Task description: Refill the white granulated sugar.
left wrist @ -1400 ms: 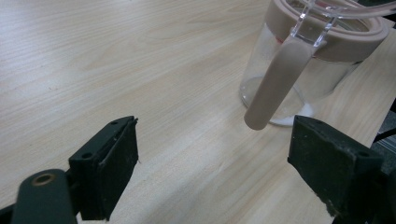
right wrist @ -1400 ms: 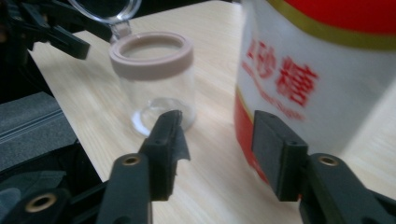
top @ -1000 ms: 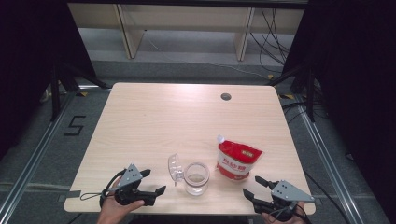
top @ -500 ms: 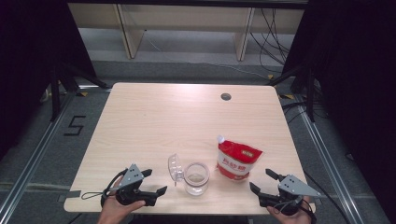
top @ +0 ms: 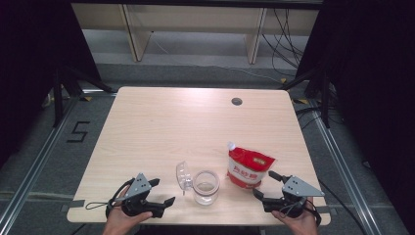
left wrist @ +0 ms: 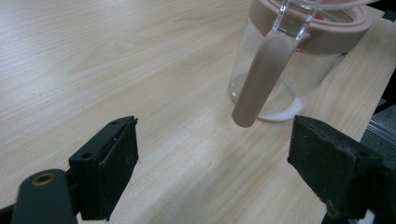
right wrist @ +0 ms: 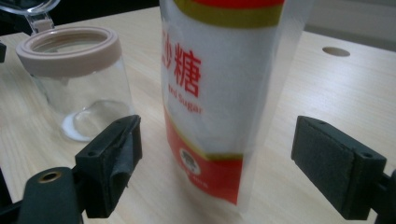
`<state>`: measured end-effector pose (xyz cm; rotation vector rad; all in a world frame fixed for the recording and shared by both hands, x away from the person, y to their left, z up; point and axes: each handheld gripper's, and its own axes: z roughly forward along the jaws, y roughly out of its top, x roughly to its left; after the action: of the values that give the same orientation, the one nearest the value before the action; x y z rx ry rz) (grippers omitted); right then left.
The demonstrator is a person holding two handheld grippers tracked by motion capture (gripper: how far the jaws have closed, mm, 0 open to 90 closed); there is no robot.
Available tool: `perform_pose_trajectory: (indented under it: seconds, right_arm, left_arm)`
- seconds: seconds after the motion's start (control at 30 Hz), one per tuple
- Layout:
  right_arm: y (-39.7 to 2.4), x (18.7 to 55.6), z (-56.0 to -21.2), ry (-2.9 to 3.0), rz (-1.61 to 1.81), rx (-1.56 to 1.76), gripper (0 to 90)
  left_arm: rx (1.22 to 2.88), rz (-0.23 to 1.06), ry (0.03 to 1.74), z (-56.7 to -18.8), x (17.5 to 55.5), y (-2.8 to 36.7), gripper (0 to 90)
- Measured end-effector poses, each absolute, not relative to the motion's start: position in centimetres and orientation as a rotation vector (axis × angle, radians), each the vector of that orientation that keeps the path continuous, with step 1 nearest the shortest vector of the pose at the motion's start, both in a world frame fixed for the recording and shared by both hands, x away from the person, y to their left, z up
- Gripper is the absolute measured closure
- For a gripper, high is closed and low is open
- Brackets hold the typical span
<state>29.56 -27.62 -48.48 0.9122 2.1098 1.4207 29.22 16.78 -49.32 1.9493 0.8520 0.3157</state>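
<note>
From the high view, my right tongs [top: 265, 185] sit at the near right corner of the counter [top: 161, 127], just short of the sugar pouch [top: 248, 168], and their jaws have just been opening, with nothing pinched between them. My left tongs [top: 160, 191] rest spread and empty at the near left. The pouch stands upright, its spout at the top left corner, just right of the glass jar [top: 206, 186], whose clear lid [top: 183, 175] is flipped open to the left. The pouch looks top-heavy and soft to me; if I nudge it low with one jaw before closing, it could tip onto the jar or slide off the near edge.

In the left gripper view, the jar [left wrist: 289, 70] stands ahead with a pinkish rim and a hanging clasp [left wrist: 263, 81], and a little white sugar lies in the bottom. My jaws stand wide apart on either side, touching nothing. A careless sweep here could catch that clasp and drag the jar.

In the right gripper view, the pouch [right wrist: 219, 93] stands close between my spread jaws, white above, red below, with red lettering. It is a pliant film, so a squeeze too hard could buckle it and push sugar up out of the spout.
</note>
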Motion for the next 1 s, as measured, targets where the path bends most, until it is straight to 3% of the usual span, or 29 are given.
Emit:
perform_pose_trajectory:
  seconds: [0.77, 1.0]
  right_arm:
    - [-26.0, 32.7, -49.4, 2.134, 1.468, 0.803, 19.8]
    - [-25.7, 32.7, -49.4, 2.115, 1.488, 0.813, 29.1]
  left_arm:
    - [1.961, 0.32, 0.846, -49.4, 29.3, 16.9, 15.5]
    - [1.954, 0.313, 0.841, -49.4, 29.3, 16.9, 15.5]
